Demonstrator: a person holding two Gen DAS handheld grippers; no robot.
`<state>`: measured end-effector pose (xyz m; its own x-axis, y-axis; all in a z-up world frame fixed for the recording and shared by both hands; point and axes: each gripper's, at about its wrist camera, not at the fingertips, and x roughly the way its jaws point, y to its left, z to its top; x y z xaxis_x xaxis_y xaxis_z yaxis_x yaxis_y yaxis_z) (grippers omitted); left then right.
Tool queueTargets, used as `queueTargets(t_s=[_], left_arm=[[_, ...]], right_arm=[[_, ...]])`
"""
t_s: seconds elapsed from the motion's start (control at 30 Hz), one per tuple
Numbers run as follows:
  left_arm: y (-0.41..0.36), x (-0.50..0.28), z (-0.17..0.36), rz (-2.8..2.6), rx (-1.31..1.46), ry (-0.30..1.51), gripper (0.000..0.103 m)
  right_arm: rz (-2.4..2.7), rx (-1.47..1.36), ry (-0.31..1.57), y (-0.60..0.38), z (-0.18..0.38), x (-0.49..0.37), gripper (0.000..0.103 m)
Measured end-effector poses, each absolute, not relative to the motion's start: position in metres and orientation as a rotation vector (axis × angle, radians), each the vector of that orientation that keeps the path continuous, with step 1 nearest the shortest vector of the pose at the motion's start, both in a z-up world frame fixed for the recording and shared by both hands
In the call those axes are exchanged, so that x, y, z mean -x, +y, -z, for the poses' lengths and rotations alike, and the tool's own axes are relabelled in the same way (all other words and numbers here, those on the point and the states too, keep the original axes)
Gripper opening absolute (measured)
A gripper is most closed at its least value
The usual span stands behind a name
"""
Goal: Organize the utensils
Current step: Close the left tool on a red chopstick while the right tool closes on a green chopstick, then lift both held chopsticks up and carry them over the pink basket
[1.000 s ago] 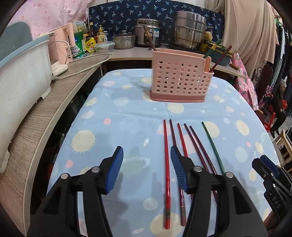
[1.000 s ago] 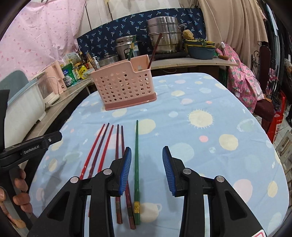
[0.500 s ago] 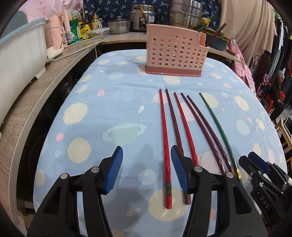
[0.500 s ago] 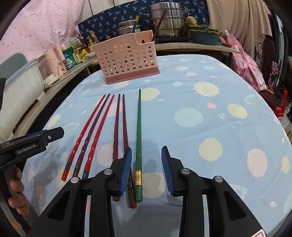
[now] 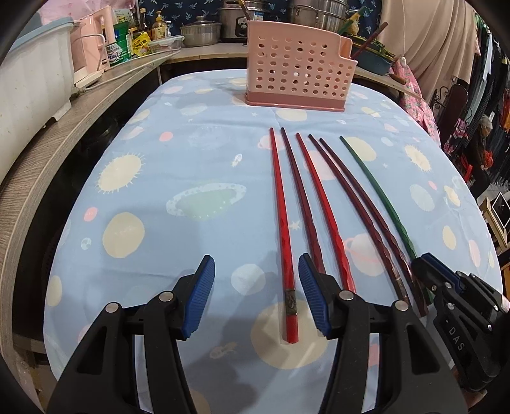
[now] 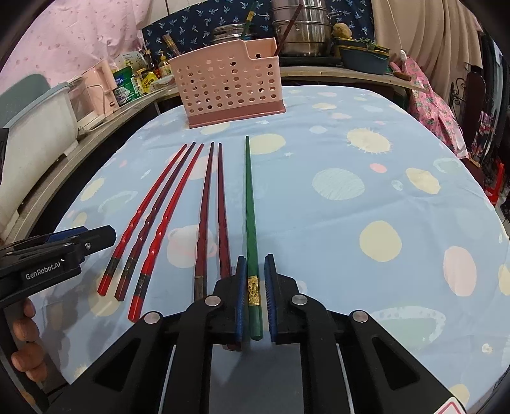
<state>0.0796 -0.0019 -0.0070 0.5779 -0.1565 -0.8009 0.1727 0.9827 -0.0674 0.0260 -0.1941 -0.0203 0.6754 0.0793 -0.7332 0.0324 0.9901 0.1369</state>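
Several chopsticks lie side by side on the blue patterned tablecloth (image 5: pixel 191 153): red and dark maroon ones (image 5: pixel 280 203) (image 6: pixel 204 203) and one green chopstick (image 6: pixel 250 210) (image 5: pixel 376 184) at the right of the row. My right gripper (image 6: pixel 255 293) has its jaws nearly closed around the green chopstick's gold-banded near end, which still lies on the cloth. My left gripper (image 5: pixel 256 296) is open, low over the table, with the leftmost red chopstick's near end between its jaws. A pink perforated utensil basket (image 5: pixel 299 67) (image 6: pixel 229 86) stands at the far end, holding a few chopsticks.
A wooden counter (image 5: pixel 63 133) runs along the left with a white bin (image 5: pixel 28 73), bottles and a cable. Steel pots (image 6: pixel 302 28) stand behind the basket. The right gripper shows at the left wrist view's right edge (image 5: pixel 459 321).
Both grippers dropped lower and closer to the chopsticks' near ends. The right gripper's jaws narrowed around the green chopstick. The left gripper stayed open.
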Motion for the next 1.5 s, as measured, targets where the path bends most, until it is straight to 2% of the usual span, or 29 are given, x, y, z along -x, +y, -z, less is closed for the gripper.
queueTargets(t_s=[0.6, 0.7, 0.93, 1.23, 1.5], left_arm=[[-0.003, -0.066, 0.020, 0.193, -0.049, 0.947, 0.051], [-0.005, -0.064, 0.020, 0.187, -0.064, 0.940, 0.043], [-0.004, -0.062, 0.019, 0.203, -0.066, 0.948, 0.009], [0.000, -0.066, 0.016, 0.217, -0.034, 0.982, 0.007], [0.008, -0.068, -0.007, 0.225, 0.009, 0.960, 0.007]], right_arm=[[-0.012, -0.165, 0.826, -0.202, 0.021, -0.012, 0.007], [-0.011, -0.164, 0.825, -0.202, 0.022, -0.011, 0.007], [-0.012, -0.164, 0.826, -0.202, 0.022, -0.011, 0.007], [-0.004, -0.165, 0.828, -0.207, 0.017, -0.010, 0.007], [0.005, -0.199, 0.762, -0.219, -0.011, -0.009, 0.007]])
